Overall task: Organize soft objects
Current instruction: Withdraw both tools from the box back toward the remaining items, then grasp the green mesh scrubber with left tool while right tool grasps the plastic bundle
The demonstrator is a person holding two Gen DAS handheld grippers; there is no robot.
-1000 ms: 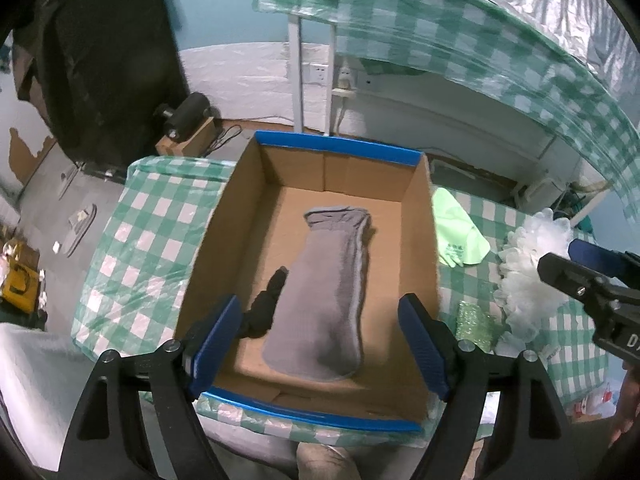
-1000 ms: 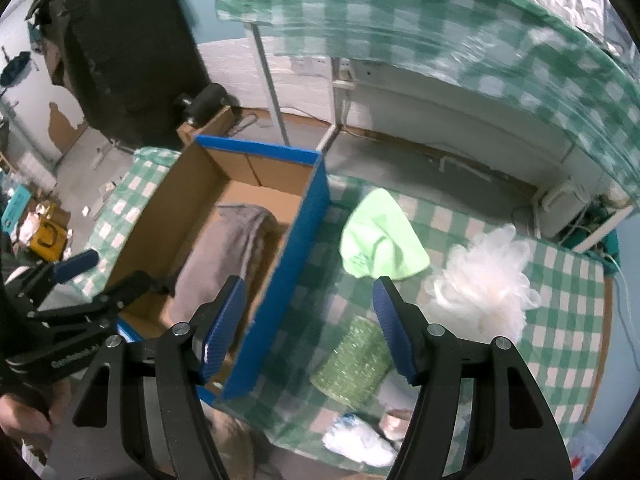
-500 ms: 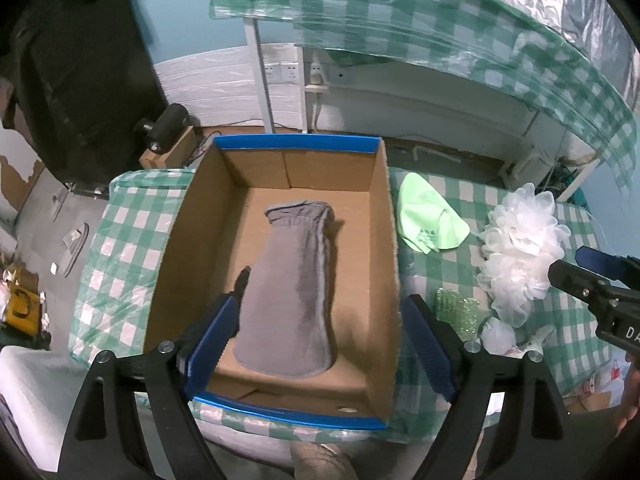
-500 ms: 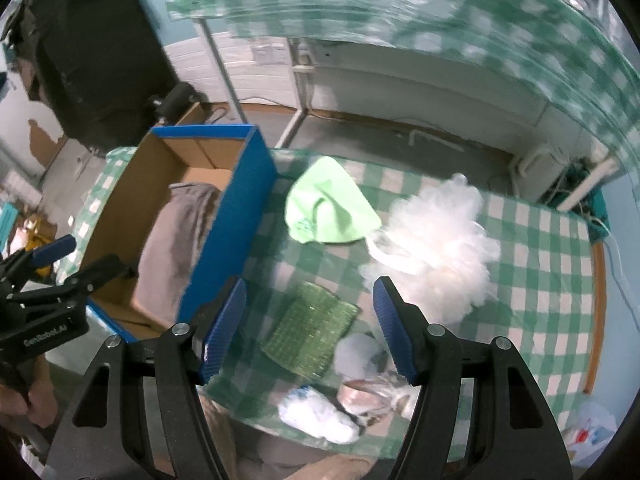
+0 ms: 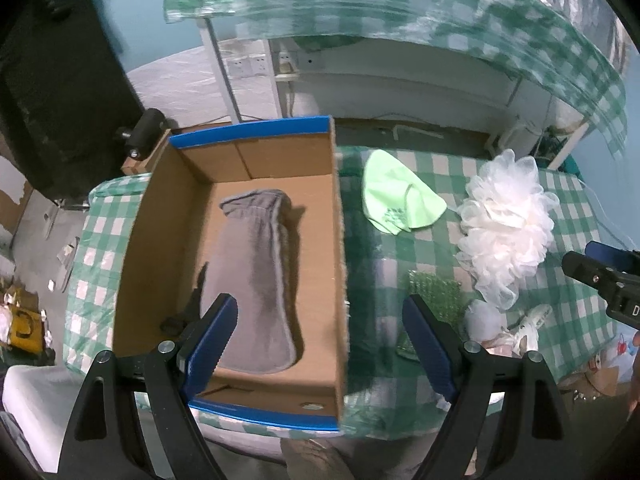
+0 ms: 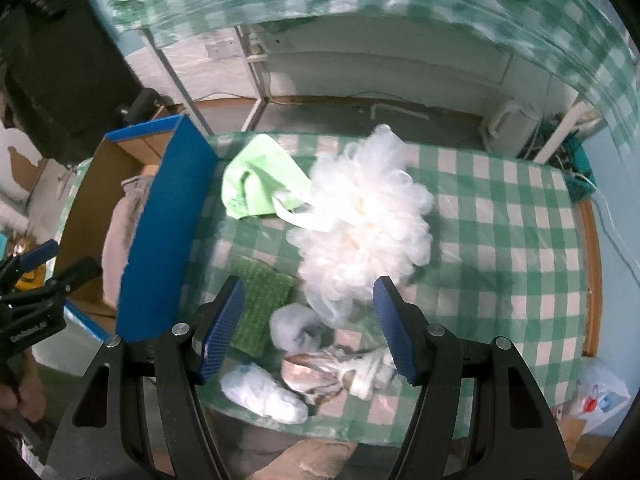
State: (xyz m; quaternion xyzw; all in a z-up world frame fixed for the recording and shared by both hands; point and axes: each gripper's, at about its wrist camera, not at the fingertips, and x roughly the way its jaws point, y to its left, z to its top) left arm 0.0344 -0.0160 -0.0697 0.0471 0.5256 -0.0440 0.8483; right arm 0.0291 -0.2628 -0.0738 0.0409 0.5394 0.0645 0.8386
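While both grippers hung with jaws apart and empty, the right gripper (image 6: 306,326) hovered over a white pouf (image 6: 366,220), a green pad (image 6: 262,304) beside its left finger; the left gripper (image 5: 318,340) straddled the box (image 5: 338,240) wall, grey cloth (image 5: 252,276) inside.

A cardboard box (image 5: 338,240) sits on the left of the tabletop (image 6: 500,240), a towel (image 5: 256,276) lying inside it. Right of the box, a folded cloth (image 6: 256,188) lies far, a bath pouf (image 6: 368,224) beside it, a scouring pad (image 6: 260,300) nearer.
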